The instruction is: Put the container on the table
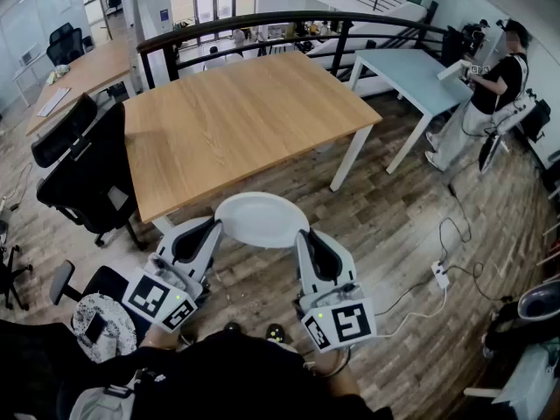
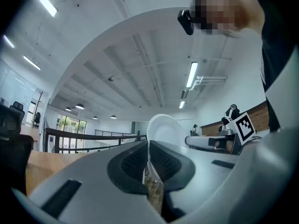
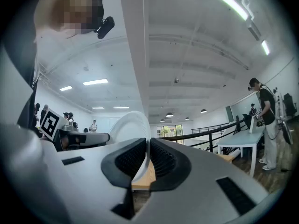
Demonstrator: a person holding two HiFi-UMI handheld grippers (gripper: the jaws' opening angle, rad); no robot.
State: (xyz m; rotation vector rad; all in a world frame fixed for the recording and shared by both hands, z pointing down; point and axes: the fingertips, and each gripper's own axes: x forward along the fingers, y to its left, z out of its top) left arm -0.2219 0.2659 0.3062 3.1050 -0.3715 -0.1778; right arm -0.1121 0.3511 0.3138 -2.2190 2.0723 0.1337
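Holding white round container (image 1: 261, 219) by opposite sides: left gripper (image 1: 208, 233) and right gripper (image 1: 308, 239) each clamped narrow on thin rim. Container hangs over floor, near front edge of wooden table (image 1: 236, 121), seemingly not yet above it. Risks: rim slips from pads if one hand leads, so dish tilts or drops; low carry clips table edge. Tabletop bare and wide. Black office chair (image 1: 83, 169) close at left, white table leg (image 1: 350, 157) at right; straight path ahead looks free.

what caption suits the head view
The left gripper and right gripper hold a white container in front of the wooden table.
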